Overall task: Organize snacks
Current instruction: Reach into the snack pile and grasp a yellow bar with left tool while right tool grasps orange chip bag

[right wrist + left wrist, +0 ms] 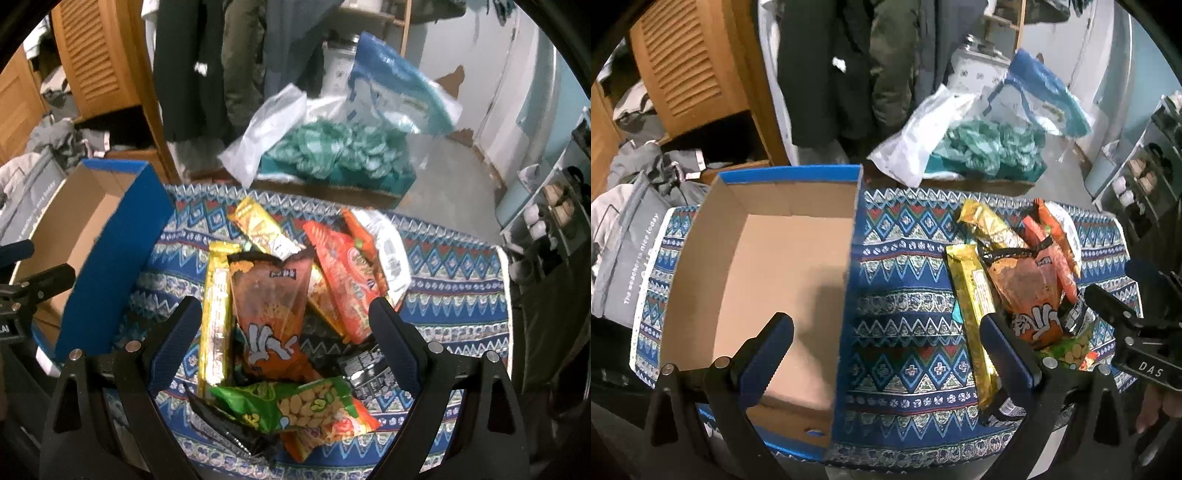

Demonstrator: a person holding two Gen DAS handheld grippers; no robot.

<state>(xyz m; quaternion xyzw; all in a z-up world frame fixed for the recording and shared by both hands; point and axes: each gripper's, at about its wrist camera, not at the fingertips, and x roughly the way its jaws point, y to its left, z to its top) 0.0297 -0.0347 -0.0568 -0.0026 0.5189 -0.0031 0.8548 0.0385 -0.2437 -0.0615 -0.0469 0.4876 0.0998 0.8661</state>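
Observation:
An empty cardboard box (783,258) with blue outer walls sits on the left of a patterned cloth; it also shows in the right wrist view (110,236). A pile of snack packets lies to its right: gold bars (971,299) (216,314), an orange bag (1027,288) (269,306), red-orange packets (343,273) and a green peanut bag (295,406). My left gripper (886,354) is open, above the box's right wall and the cloth. My right gripper (284,332) is open, straddling the orange bag and gold bar from above. It also shows in the left wrist view (1119,314).
The blue patterned cloth (905,332) covers a small table with edges near on all sides. Behind it lie a white plastic bag (923,136), teal fabric (990,151) and a blue bag (1045,96). A wooden louvred cabinet (687,66) and hanging coats stand at the back. Shelving stands at right.

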